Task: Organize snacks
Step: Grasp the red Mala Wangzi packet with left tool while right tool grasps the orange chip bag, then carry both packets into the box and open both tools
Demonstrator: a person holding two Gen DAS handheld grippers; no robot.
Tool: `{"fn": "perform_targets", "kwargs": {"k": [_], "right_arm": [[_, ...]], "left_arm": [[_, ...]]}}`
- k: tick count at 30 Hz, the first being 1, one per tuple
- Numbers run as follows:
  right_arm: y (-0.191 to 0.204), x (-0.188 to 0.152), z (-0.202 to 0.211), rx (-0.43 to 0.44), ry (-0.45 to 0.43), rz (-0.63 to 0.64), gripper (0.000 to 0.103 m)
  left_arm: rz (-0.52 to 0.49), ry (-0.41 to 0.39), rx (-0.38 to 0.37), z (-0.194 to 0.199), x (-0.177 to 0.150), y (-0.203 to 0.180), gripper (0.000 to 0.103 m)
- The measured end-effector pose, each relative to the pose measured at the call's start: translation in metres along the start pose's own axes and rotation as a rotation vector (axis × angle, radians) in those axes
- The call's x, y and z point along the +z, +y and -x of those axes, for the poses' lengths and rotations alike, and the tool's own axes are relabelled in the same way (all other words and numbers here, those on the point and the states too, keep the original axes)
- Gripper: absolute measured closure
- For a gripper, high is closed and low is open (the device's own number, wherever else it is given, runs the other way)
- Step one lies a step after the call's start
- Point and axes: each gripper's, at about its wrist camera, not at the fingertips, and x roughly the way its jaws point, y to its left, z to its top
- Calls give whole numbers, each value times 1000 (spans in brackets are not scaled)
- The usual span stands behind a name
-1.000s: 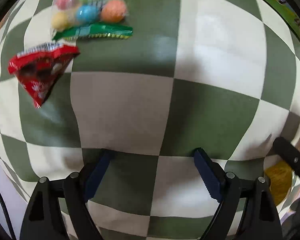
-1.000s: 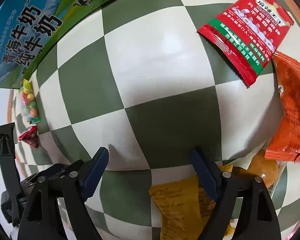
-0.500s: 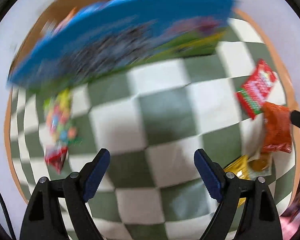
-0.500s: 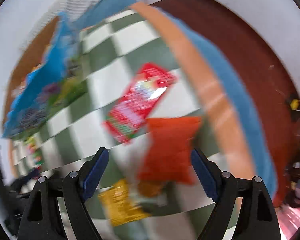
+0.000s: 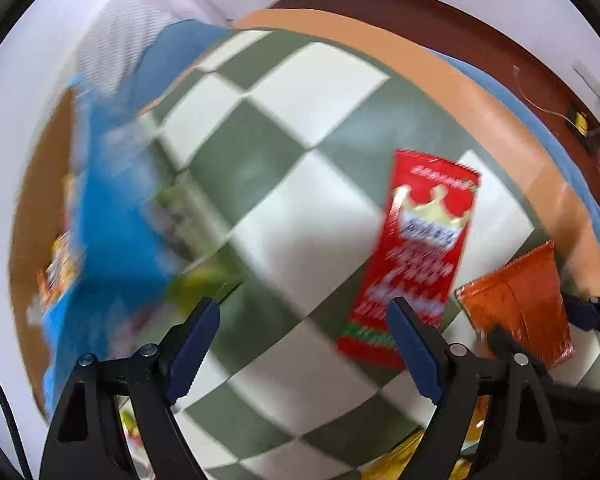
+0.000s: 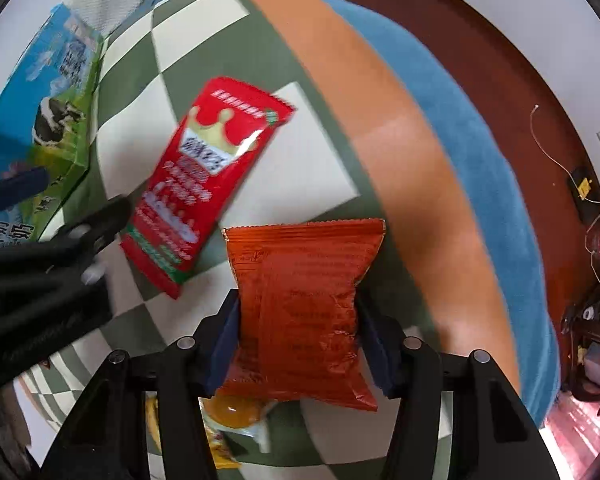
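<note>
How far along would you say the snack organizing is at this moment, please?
Early, apparently: nothing looks sorted yet. In hand: the right hand-held gripper is closed on the orange packet. Left: the red packet lies loose on the checkered cloth, and the left hand-held gripper is open and empty.

Setting: a home room. Round surface (image 6: 412, 168) with orange rim, covered by a green-and-white checked cloth (image 5: 300, 92). Snack packets (image 6: 204, 184) and a milk carton box (image 6: 48, 92) lie on it. Dark red floor (image 6: 512, 92), white walls, blue rug (image 6: 472, 152) beneath.
</note>
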Motion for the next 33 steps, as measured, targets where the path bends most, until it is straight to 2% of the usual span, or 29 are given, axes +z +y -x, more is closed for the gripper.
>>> {"fn": "perform_targets", "kwargs": {"k": [6, 9, 11, 13, 14, 16, 19, 21, 23, 26, 27, 29, 30, 33], "right_arm": [[-14, -1, 0, -18, 28, 42, 45], [-11, -5, -5, -22, 44, 42, 45], [-11, -7, -7, -29, 49, 50, 45], [-11, -7, -13, -37, 55, 61, 45], [-10, -6, -16, -39, 56, 63, 45], [-5, -8, -21, -38, 52, 66, 45], [-5, -12, -27, -15, 44, 50, 45], [-11, -16, -28, 0, 35, 25, 45], [-22, -17, -27, 36, 19, -52, 45], [-45, -21, -33, 115, -24, -197, 45], [-50, -24, -37, 138, -35, -229, 45], [-52, -24, -40, 146, -36, -213, 45], [-62, -22, -44, 194, -20, -277, 45], [-87, -18, -47, 297, 7, -380, 46]], "left_arm": [[-53, 106, -169, -29, 44, -32, 18], [-86, 130, -158, -42, 61, -35, 18], [-81, 127, -157, -41, 66, -41, 23], [-80, 128, -159, -40, 60, -38, 36], [-78, 129, -156, -40, 48, -33, 39], [-88, 121, -141, -35, 46, -36, 49], [-91, 81, -126, -32, 38, -42, 49], [-77, 49, -122, -34, 12, -42, 49], [-57, 48, -125, -33, 8, -41, 49], [-33, 89, -140, -32, 10, -33, 50], [-40, 91, -125, -33, 14, -33, 50], [-9, 92, -113, -38, 25, -31, 50], [42, 121, -136, -42, 31, -28, 50], [93, 122, -169, -40, 41, -27, 50]]}}
